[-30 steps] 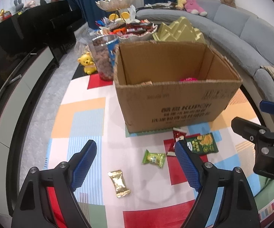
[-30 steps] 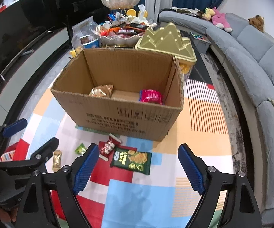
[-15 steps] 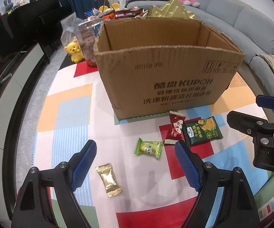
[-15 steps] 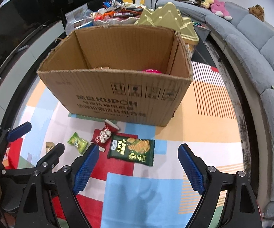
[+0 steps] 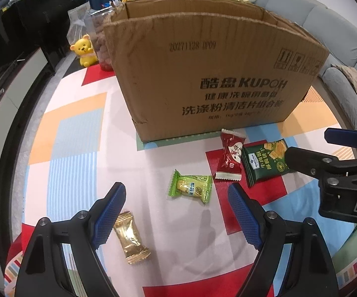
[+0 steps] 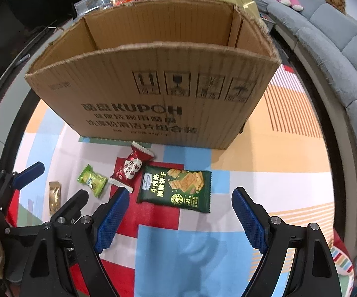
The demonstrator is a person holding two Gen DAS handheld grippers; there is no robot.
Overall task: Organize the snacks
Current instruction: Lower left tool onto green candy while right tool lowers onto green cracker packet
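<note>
An open cardboard box (image 5: 210,84) is shown standing on a patchwork mat (image 5: 77,133); all places are given relative to this box. Just before its printed front wall, four snacks are laid flat: a dark green cracker packet (image 6: 176,188) at the right, a red candy (image 5: 230,158) beside it and nearest the wall, a light green candy (image 5: 190,189) further out, and a gold candy (image 5: 131,241) furthest out, to the left. The left claw (image 5: 176,217) is held wide and empty above the gold and light green candies. The right claw (image 6: 178,220) is held wide and empty over the cracker packet.
</note>
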